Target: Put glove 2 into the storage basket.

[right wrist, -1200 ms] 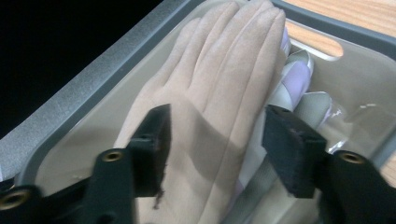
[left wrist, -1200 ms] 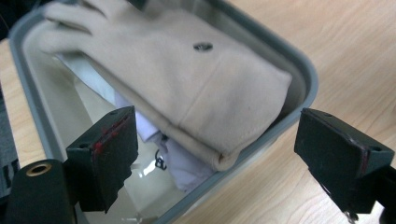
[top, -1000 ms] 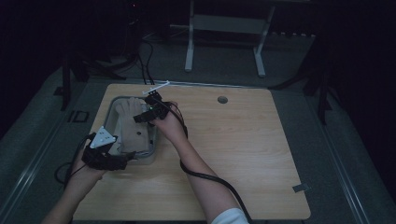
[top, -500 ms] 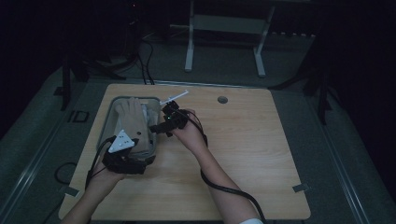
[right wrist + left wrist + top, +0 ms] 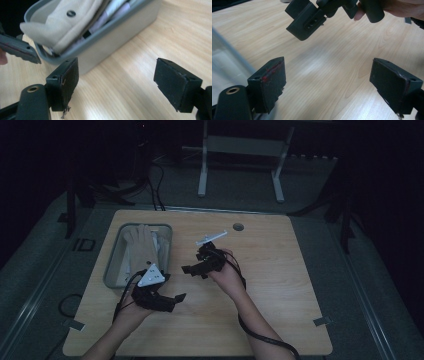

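From above, the grey bin [image 5: 114,265] holding the cream cloth [image 5: 140,251] is sitting at the desk's [image 5: 280,270] left. The left hand-held gripper [image 5: 328,82] is gaping empty over bare wood. The right hand-held gripper [image 5: 120,85], its jaws having just been widening, is standing empty beside the bin.

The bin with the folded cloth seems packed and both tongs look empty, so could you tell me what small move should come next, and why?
Probably draw both hands back to rest. The cloth lies inside the bin, and the left tongs and right tongs stand open over bare table with nothing between them.
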